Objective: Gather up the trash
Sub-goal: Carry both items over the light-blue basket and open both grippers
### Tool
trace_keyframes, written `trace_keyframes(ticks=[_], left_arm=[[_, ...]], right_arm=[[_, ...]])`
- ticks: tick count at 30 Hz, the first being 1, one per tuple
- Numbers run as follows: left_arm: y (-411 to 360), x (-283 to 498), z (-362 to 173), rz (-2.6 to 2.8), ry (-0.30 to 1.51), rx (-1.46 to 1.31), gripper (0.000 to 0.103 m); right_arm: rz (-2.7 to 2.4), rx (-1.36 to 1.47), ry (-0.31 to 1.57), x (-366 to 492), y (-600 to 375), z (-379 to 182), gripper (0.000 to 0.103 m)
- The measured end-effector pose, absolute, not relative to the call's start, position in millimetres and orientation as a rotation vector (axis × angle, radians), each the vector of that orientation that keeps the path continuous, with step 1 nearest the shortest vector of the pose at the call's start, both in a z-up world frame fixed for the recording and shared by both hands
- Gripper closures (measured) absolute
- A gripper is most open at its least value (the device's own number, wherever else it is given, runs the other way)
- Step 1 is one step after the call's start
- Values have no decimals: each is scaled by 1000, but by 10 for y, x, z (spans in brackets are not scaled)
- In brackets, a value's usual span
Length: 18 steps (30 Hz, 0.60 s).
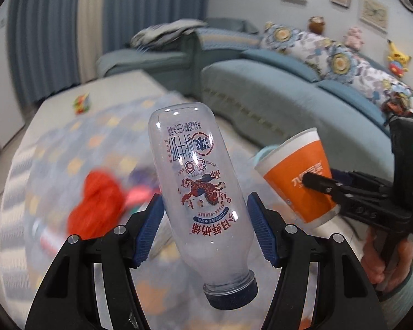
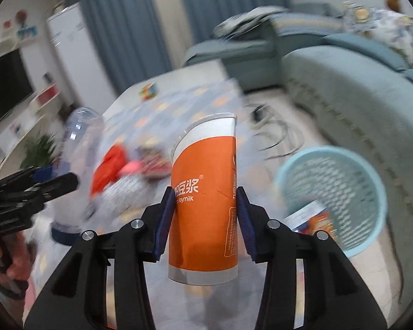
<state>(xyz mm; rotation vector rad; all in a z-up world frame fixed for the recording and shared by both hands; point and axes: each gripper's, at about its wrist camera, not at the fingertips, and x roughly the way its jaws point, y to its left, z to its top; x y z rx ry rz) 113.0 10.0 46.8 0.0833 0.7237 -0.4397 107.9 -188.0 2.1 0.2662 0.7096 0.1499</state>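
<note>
My left gripper (image 1: 205,228) is shut on an empty clear plastic milk bottle (image 1: 198,189) with red and blue print, held upside down, its dark blue cap toward the camera. My right gripper (image 2: 203,220) is shut on an orange and white paper soymilk cup (image 2: 205,200), held upright above the table. The cup (image 1: 297,176) and right gripper also show at the right of the left wrist view. The bottle (image 2: 77,170) and left gripper show at the left of the right wrist view. A light blue mesh waste basket (image 2: 336,192) stands on the floor to the right, with a printed wrapper (image 2: 314,217) inside.
A low table with a patterned cloth (image 1: 77,148) holds a red crumpled bag (image 1: 96,200), other wrappers (image 2: 154,162) and a colourful cube (image 1: 81,103). A teal sofa (image 1: 261,93) with cushions runs along the right. Cables (image 2: 278,134) lie on the floor.
</note>
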Motion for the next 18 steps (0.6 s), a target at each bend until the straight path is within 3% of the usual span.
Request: trace_keyframes(ticks=[7,18], left_arm=[[-774,1548,457,-545,717,62,42],[-1588,1931,-414,-669,885,38,40]], right_arm=[[-143,252,693,1281,-2558,-149,60],[-353,284,851,1482,-3005,-1065,57]])
